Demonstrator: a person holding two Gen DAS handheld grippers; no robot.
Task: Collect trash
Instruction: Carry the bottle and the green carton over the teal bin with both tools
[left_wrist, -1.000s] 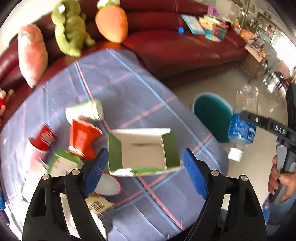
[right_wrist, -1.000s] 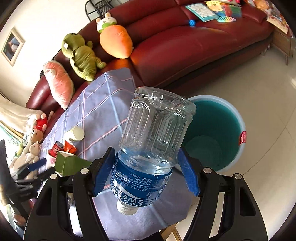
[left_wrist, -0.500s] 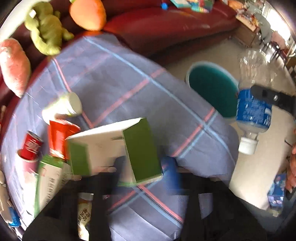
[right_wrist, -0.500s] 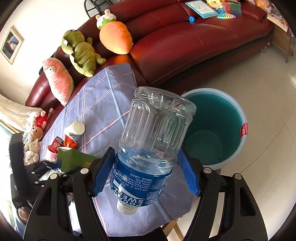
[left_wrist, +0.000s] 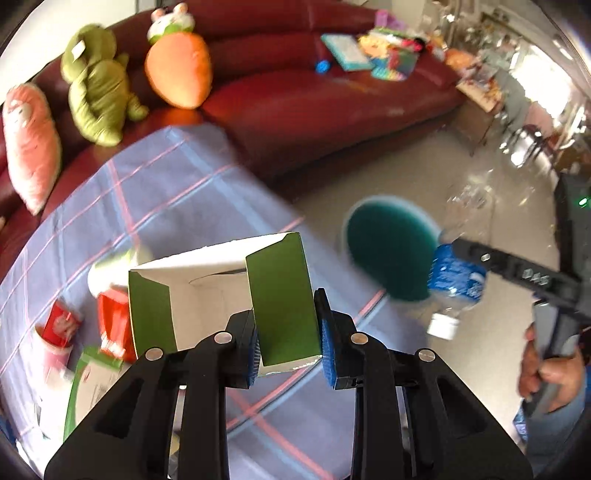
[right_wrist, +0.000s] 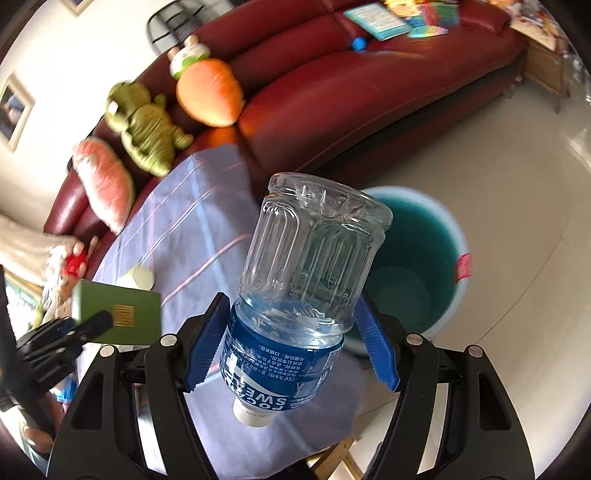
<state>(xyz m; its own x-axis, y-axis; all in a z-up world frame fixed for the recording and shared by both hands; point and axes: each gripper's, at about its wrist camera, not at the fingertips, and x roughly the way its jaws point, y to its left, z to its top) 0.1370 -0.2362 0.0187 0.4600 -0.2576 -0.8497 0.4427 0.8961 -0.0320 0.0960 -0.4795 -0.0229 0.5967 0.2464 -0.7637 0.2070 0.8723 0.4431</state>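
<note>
Left claw (left_wrist: 288, 345): black plastic arms, ribbed blue pads, pinched on one green flap of an open green-and-white cardboard box (left_wrist: 225, 299), lower centre of the left wrist view, lifted clear of the counter (left_wrist: 166, 192), which is draped in lilac cloth with pink and blue stripes.

Right claw (right_wrist: 291, 343): blue pads clamped on the labelled waist of a clear ribbed plastic bottle (right_wrist: 306, 291), white cap toward the camera, centre frame.

Round teal plastic bin (right_wrist: 424, 273): on the pale glossy floor, right of centre, just behind the bottle.

Remaining litter: red can (left_wrist: 61, 325), red carton (left_wrist: 114, 321), at lower left on the cloth.
</note>
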